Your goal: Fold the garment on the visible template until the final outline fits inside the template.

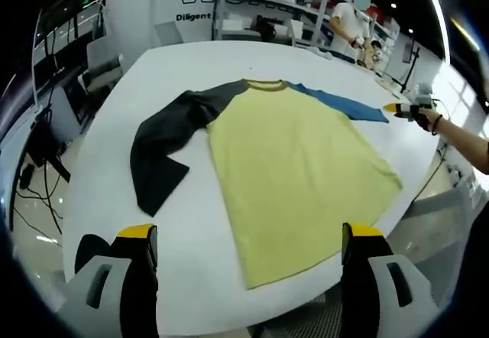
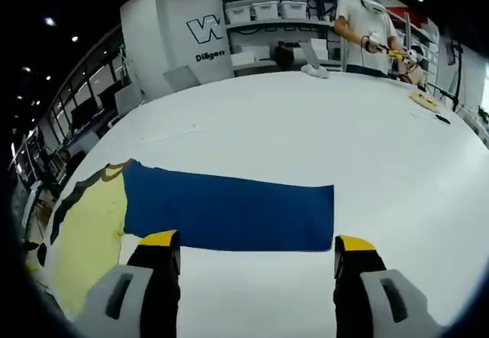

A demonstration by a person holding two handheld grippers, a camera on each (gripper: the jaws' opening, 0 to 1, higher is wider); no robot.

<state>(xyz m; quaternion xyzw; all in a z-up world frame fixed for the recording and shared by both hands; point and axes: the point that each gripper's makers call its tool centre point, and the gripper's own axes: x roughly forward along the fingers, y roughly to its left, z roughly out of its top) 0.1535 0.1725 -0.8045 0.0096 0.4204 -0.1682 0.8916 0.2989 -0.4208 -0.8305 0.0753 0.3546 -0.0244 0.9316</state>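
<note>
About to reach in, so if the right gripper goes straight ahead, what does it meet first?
Most likely the blue sleeve, lying flat on the white table just past the open jaws of the right gripper; depth is uncertain.

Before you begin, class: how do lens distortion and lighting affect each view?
Left gripper view: fisheye curves the white table; the yellow shirt is evenly lit and sharp. Right gripper view: the table edge bows, the blue sleeve is crisp, ceiling lights are bright spots.

Both the left gripper (image 1: 249,248) and the right gripper (image 2: 257,258) had black jaws capped with yellow tips, rising from pale grey housings with dark slots. A dark band circled the person's wrist (image 1: 437,124).
</note>
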